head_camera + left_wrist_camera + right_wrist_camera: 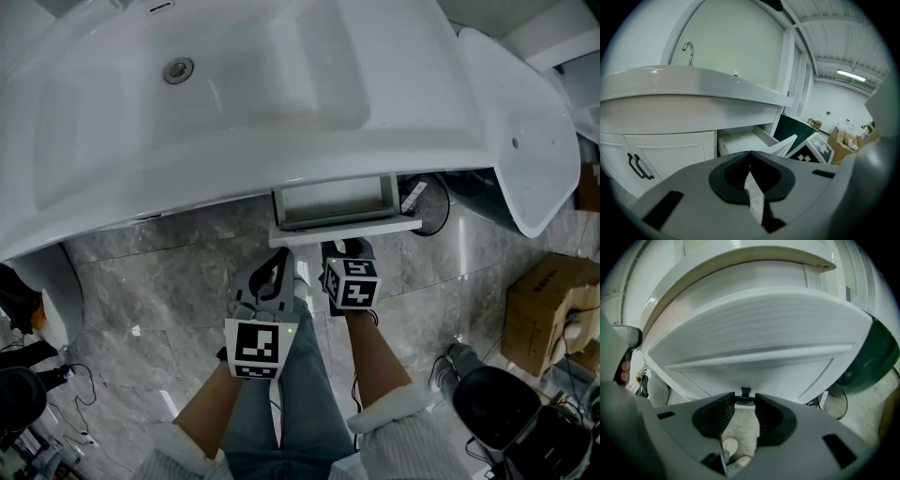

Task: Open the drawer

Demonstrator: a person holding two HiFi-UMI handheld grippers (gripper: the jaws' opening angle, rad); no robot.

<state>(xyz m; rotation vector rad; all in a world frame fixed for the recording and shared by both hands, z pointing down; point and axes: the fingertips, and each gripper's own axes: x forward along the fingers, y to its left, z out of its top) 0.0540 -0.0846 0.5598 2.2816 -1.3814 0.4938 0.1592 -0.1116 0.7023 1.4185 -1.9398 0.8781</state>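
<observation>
Cabinet door [670, 154]: white, panelled, with a dark curved pull, its left part lost at the dark rim of the left gripper view. Faucet [688, 49]: curved bright metal, with only the upper arc showing above the counter [112, 178]. The counter was white and glossy, with rounded edges, a moulded basin [234, 84] and a round metal drain [178, 69]. Floor [187, 272]: grey veined stone tiles, polished. Left gripper [750, 153]: grey plastic body with black pads, jaws clenched tip to tip and empty, held clear of the cabinet just beside the right one. Drawer [336, 200]: white, shallow and rectangular, it stood open, jutting from under the counter's front edge, its rear part hidden beneath the counter. Right gripper [744, 399]: same build, with ribbed black pads, jaws part-way apart and grasping the small dark handle [746, 391] at the lower middle of the drawer's flat white front. The handle's shape was hard to make out, as the jaw tips covered most of it. Cardboard box [548, 305]: brown, on the floor at far right, cut off by the edge of the head view.
</observation>
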